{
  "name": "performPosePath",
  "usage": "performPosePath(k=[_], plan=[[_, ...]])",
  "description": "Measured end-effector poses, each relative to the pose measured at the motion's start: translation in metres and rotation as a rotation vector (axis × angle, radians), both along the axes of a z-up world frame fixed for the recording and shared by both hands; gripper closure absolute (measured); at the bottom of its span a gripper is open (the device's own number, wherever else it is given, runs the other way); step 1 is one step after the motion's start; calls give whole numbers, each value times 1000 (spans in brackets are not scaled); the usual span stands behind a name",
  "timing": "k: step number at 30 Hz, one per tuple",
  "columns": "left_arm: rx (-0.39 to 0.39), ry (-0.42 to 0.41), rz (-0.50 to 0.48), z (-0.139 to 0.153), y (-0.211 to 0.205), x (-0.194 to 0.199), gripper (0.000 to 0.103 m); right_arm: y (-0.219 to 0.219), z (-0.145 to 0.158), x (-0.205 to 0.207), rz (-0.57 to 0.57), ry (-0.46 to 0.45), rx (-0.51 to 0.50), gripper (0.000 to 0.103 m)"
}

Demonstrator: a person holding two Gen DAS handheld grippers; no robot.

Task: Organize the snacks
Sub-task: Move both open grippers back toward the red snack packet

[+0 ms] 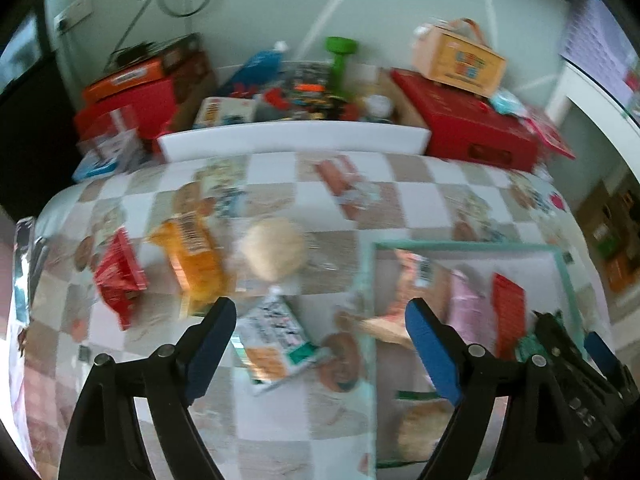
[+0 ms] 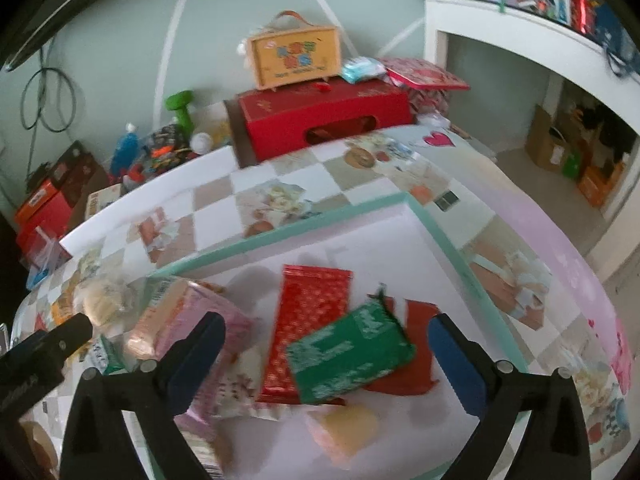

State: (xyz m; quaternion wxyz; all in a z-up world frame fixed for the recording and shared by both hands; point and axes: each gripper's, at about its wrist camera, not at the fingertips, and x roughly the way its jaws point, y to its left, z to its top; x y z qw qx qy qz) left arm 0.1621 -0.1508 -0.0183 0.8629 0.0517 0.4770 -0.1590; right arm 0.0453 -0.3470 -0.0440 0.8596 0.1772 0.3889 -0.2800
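My left gripper [image 1: 322, 346] hangs open over the checkered table. A white-and-green snack packet [image 1: 276, 340] lies on the cloth below the gap, untouched by the pads. Farther out lie a round beige biscuit pack [image 1: 272, 248], an orange packet [image 1: 192, 258] and a red packet [image 1: 118, 276]. To the right stands a clear tray with a teal rim [image 1: 460, 245]. My right gripper [image 2: 328, 360] is open above that tray [image 2: 320, 216]. A green packet [image 2: 348, 356] lies free between its fingers on a red patterned packet [image 2: 308, 316], beside a pink packet [image 2: 192, 320].
Clutter lines the table's far side: a red box [image 2: 328, 116] with an orange carry case [image 2: 296, 56] on it, a green dumbbell [image 2: 182, 108], more boxes [image 1: 132, 96] and a white board [image 1: 292, 138]. The table's edge drops to the floor on the right.
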Motion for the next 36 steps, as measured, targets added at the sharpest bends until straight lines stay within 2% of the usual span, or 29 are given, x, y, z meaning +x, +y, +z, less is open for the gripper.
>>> performPosePath(k=[9, 17, 25, 36], plan=[[-7, 9, 200, 4, 81, 30, 15, 39, 6, 25, 107, -32, -13, 0], [-29, 25, 310, 4, 143, 47, 15, 84, 12, 48, 246, -67, -18, 0], [-59, 69, 317, -10, 165, 63, 15, 132, 4, 72, 391, -53, -3, 1], [-68, 145, 302, -51, 170, 90, 15, 178, -24, 107, 527, 31, 15, 1]])
